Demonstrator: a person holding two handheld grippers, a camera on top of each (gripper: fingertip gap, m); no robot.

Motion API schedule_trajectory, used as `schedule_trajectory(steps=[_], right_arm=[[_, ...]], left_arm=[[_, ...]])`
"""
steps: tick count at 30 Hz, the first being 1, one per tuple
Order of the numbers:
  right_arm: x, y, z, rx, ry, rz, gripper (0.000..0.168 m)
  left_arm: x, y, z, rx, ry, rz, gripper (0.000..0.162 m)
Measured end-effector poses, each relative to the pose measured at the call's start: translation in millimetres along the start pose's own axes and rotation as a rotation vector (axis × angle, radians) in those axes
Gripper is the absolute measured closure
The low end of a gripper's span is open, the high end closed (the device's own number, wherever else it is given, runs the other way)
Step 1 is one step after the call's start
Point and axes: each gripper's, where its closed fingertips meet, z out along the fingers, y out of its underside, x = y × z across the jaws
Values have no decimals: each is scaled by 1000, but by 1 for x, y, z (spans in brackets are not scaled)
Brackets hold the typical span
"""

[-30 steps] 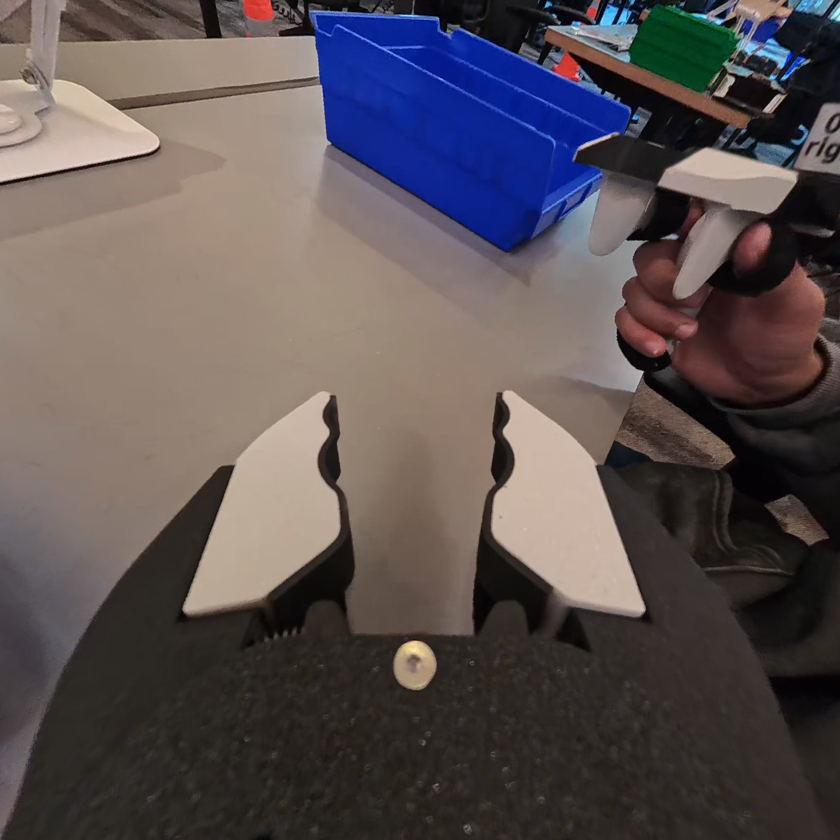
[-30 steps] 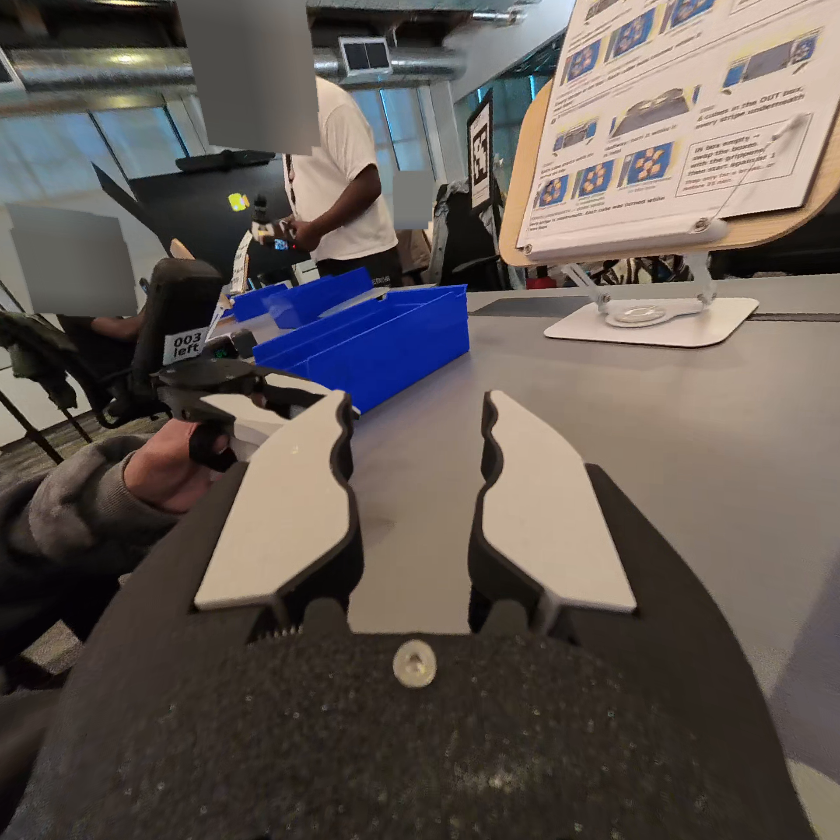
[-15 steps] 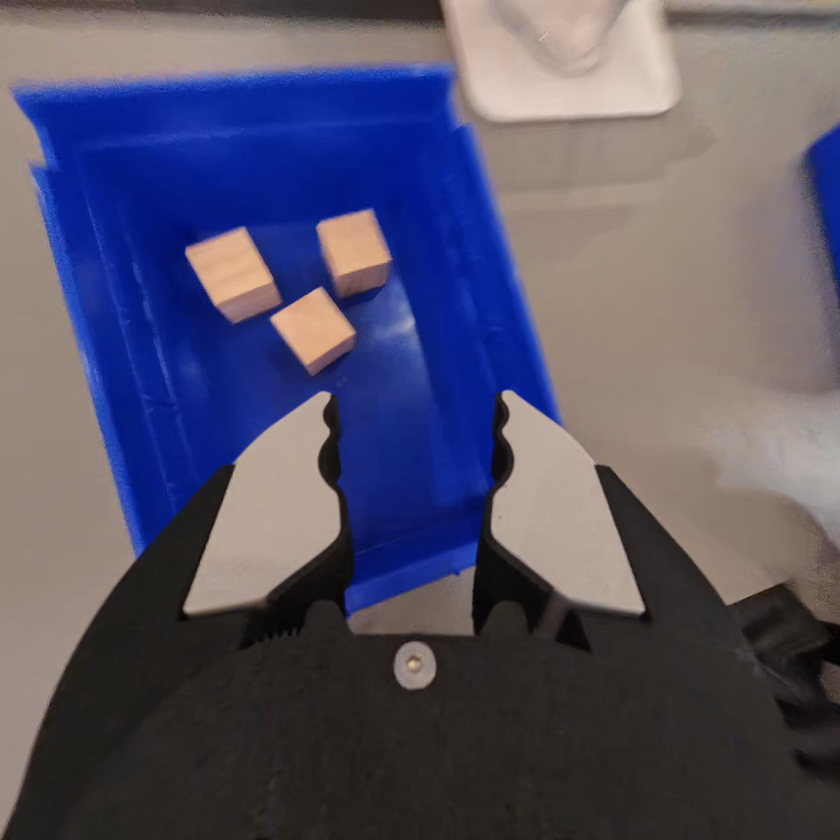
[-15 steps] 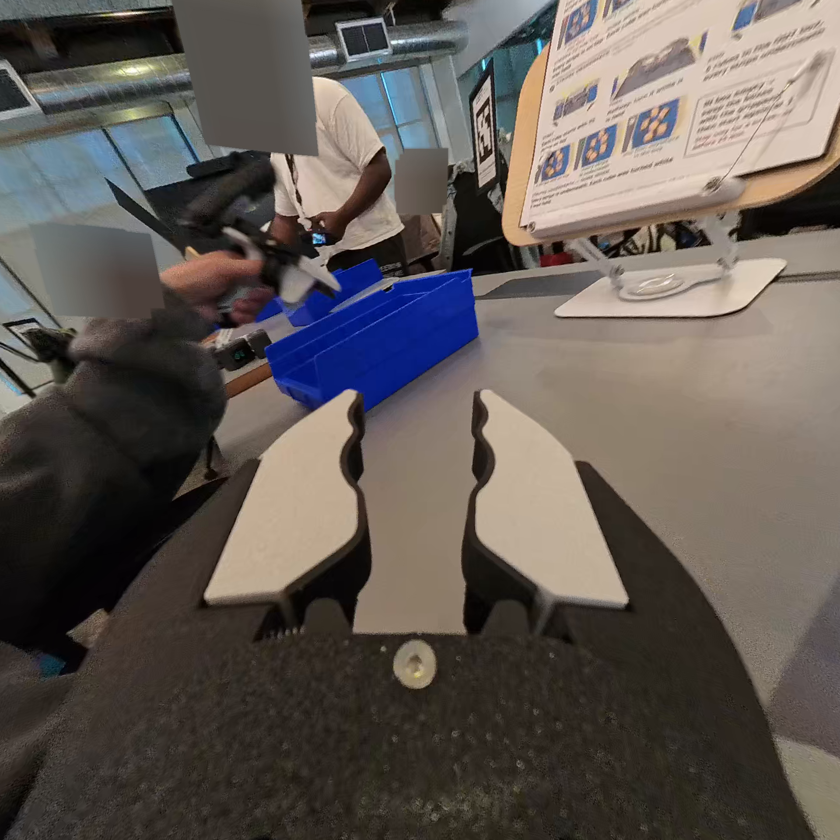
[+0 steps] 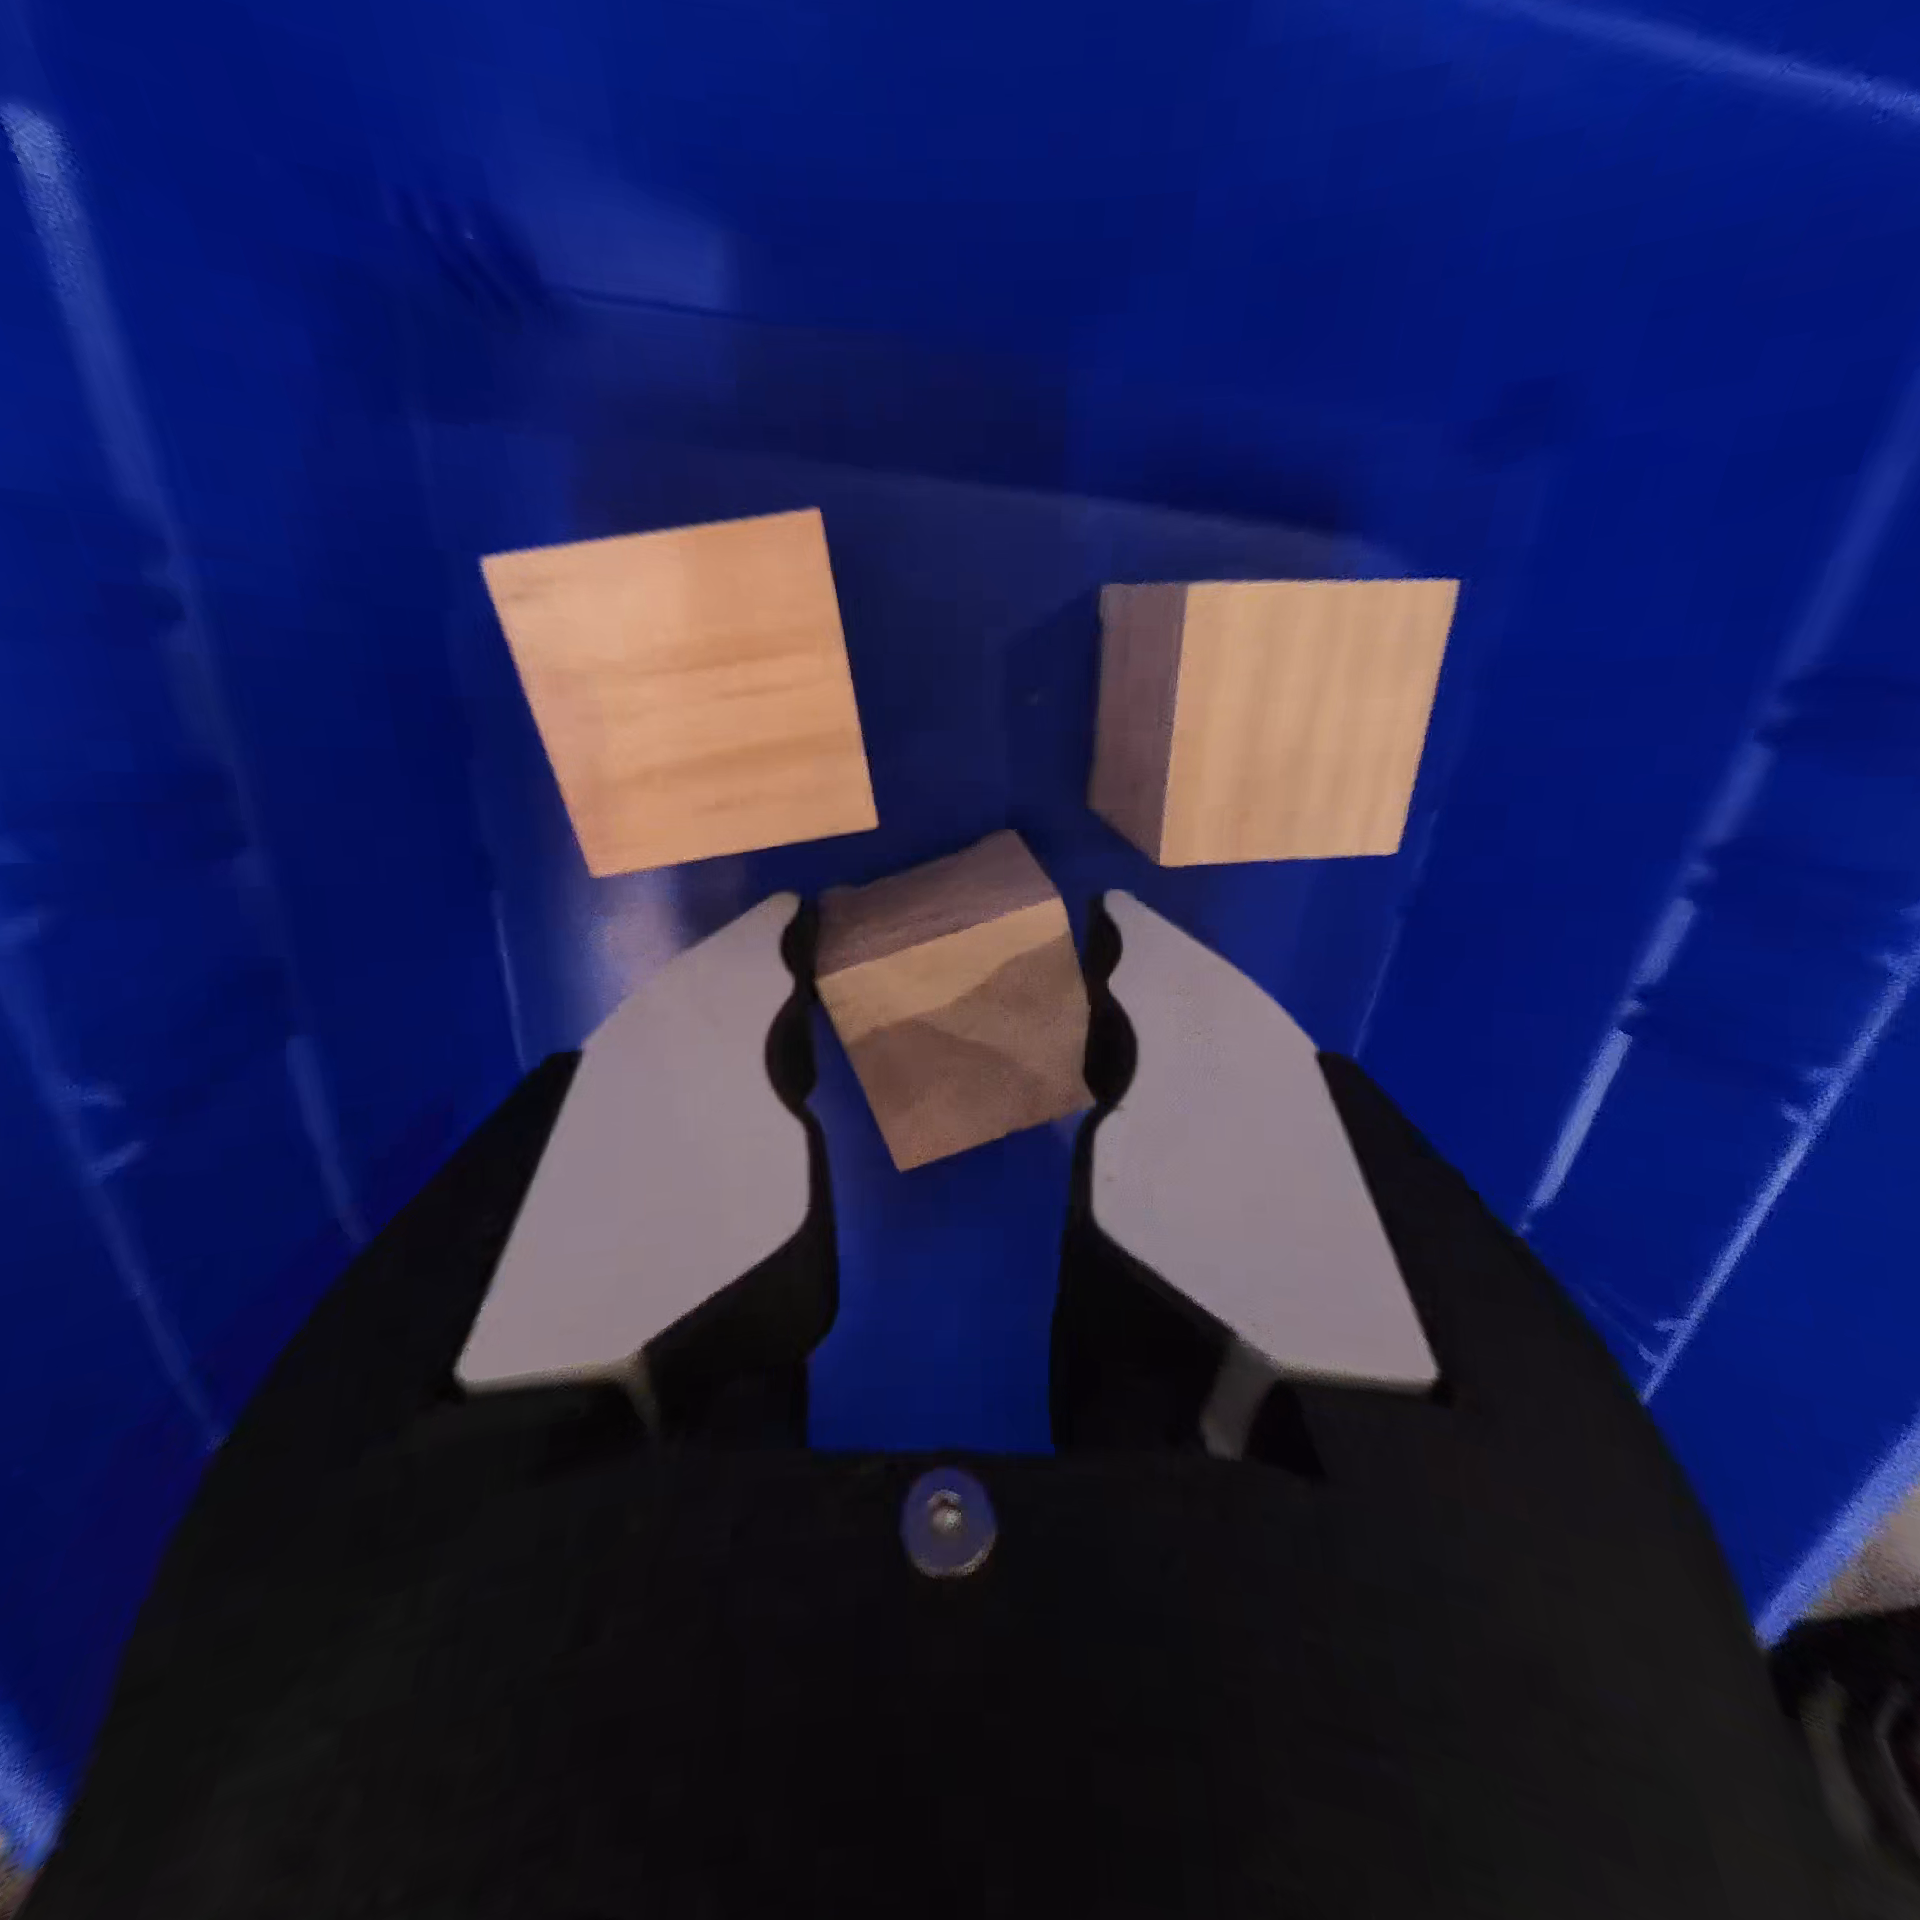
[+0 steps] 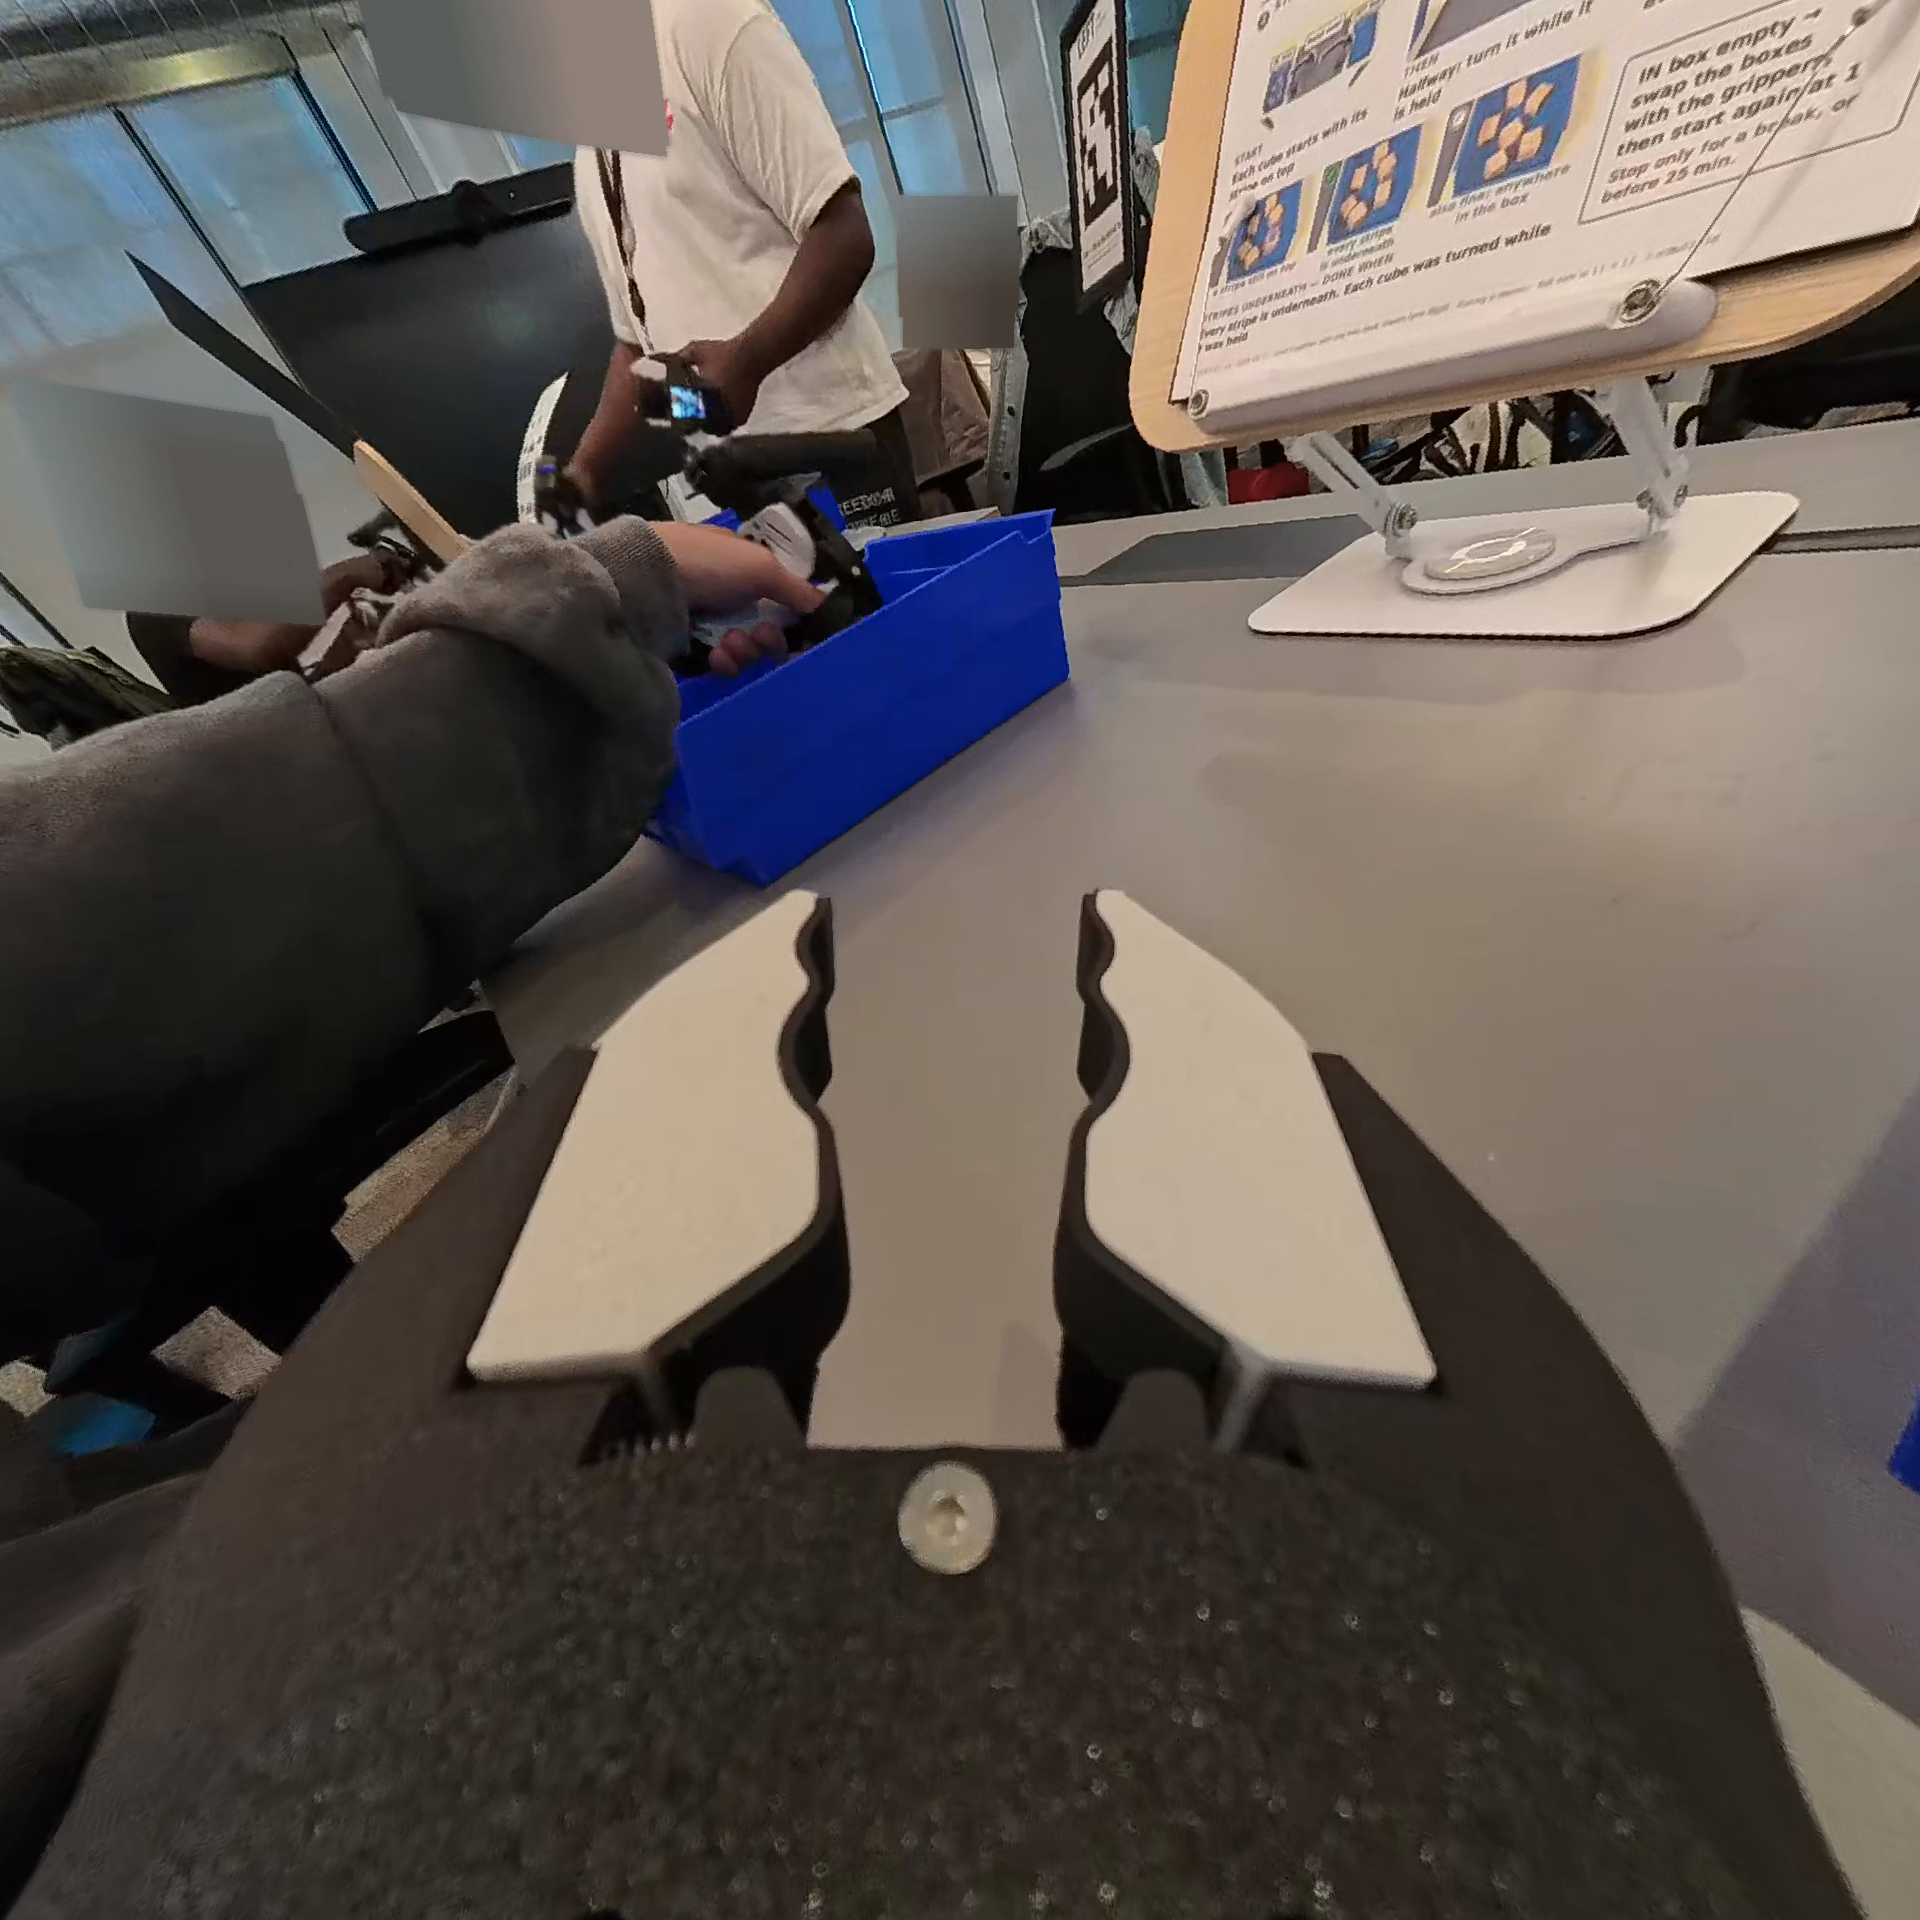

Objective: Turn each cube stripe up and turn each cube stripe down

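In the left wrist view three plain wooden cubes lie in a blue bin (image 5: 312,520); no stripe shows on any of them. My left gripper (image 5: 945,920) is down inside the bin. Its fingers press on opposite corners of the nearest cube (image 5: 951,1029), which sits tilted and in shadow. The other two cubes lie beyond it, one at left (image 5: 675,691) and one at right (image 5: 1288,722). My right gripper (image 6: 956,914) is open and empty, low over the grey table (image 6: 1455,883). From there I see the left gripper (image 6: 821,566) reaching into the bin (image 6: 883,717).
A tilted board with an instruction sheet stands on a white base (image 6: 1507,561) at the back right of the table. A grey sleeve (image 6: 364,831) crosses the left side. A person (image 6: 727,208) stands behind the bin. A blue edge (image 6: 1907,1455) shows at far right.
My left gripper swung from the table edge to above the bin, then dropped into it and narrowed around the nearest cube. My right gripper's jaws narrowed a little; it stayed over the table.
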Motion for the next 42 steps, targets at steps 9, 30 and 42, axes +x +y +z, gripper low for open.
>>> schedule_trajectory(steps=[9, 30, 42], right_arm=[[12, 7, 1, -24, 26, 3, 124], [-51, -49, 108, -78, -606, 778, 94], [-33, -37, 104, -104, -583, 833, 123]], left_arm=[[40, 6, -79, 308, 284, 145, 114], [317, 172, -164, 444, 1437, 669, 115], [316, 181, -144, 438, 1355, 612, 74]])
